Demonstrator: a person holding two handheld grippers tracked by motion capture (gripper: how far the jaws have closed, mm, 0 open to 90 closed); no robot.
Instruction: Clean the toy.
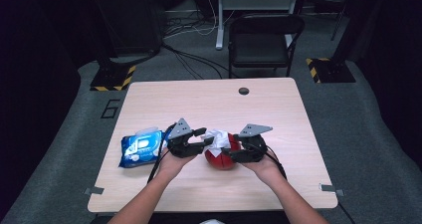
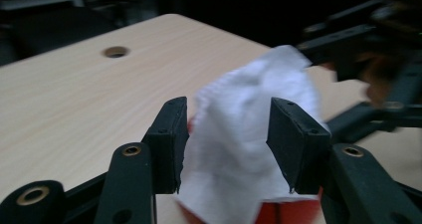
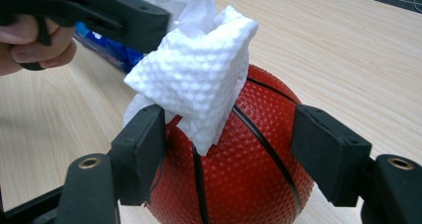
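Over the ball [image 1: 221,159], both tools level.

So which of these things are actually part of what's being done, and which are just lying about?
In use:
- red ball, between the right gripper jaws
- white tissue draped on it
- left gripper, jaws apart around the tissue

Lying about:
- blue wipes pack on the table
- black chair behind

blue wipes pack [image 1: 141,148], black chair [image 1: 265,37], table [image 1: 199,102]
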